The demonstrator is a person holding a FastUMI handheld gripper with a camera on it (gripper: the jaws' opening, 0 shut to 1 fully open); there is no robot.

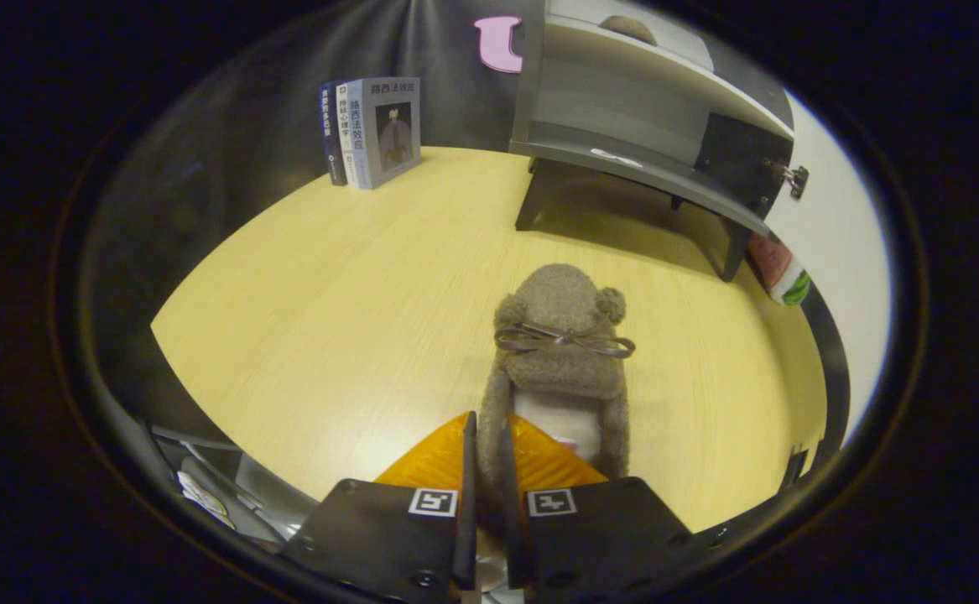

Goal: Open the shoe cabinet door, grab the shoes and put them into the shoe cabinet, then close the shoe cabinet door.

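One fuzzy brown slipper [560,352] with a ribbon bow and small ear-like pompoms lies on the pale wooden surface [330,319], toe pointing away toward the shoe cabinet [623,126]. The tool [489,457] has its two fingers drawn close together, pinching the near left side wall of the slipper's opening between them, so it grips the slipper at the heel end. Beyond the slipper, the grey shoe cabinet stands on short legs at the far side of the surface with its front open; its door [833,252] is swung out to the right, a metal hinge showing at its edge. A second brown slipper [630,29] sits on the cabinet's upper shelf, partly hidden. Three books [372,130] stand upright together, well to the left of the cabinet, against the dark wall.
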